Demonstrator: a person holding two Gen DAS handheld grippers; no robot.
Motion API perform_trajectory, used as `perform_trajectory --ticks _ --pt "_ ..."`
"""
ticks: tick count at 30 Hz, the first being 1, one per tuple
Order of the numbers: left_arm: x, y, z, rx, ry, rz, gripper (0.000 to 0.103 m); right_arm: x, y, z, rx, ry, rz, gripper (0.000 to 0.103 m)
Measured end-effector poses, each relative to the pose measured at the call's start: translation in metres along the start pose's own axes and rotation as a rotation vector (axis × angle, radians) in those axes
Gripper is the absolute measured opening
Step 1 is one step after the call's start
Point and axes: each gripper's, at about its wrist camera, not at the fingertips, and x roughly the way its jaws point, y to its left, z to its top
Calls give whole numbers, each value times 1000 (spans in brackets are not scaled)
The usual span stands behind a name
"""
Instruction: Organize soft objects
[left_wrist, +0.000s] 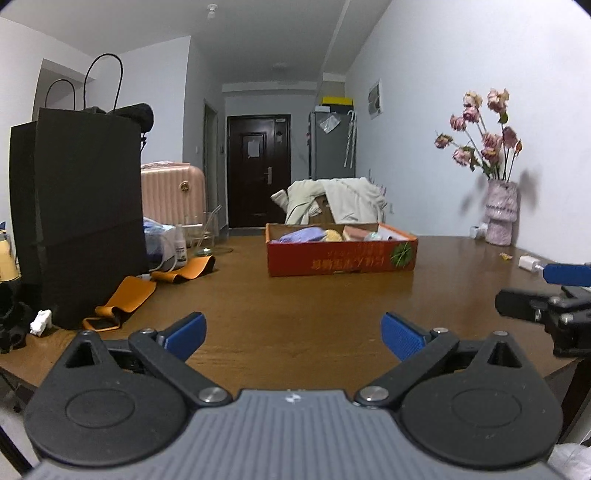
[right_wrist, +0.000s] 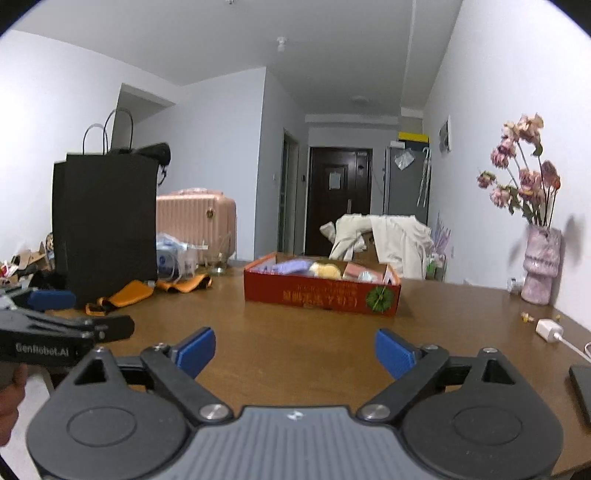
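Box: we see a shallow red cardboard box (left_wrist: 341, 254) mid-table, holding soft things in purple (left_wrist: 301, 235), yellow (left_wrist: 332, 235) and pink (left_wrist: 354, 233).
Writing: yellow print runs upside down along the box front, too blurred for us to read; beside it sits a green round emblem (right_wrist: 379, 298).
Left gripper (left_wrist: 293, 334): spread wide, nothing between its blue pads, short of the box.
Right gripper (right_wrist: 295, 350): likewise spread and empty, short of the box.
Brand: "GenRobot.AI" shows on the left gripper's side.

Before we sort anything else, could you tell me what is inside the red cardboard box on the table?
Inside the red cardboard box lie a purple soft item, a yellow one and pinkish items. The box wall hides their lower parts and the bottom.
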Motion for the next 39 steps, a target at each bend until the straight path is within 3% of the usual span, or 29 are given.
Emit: perform_trajectory --ticks 39 --pt "-7 7 3 -22 -11 -6 103 8 3 -2 21 5 13 94"
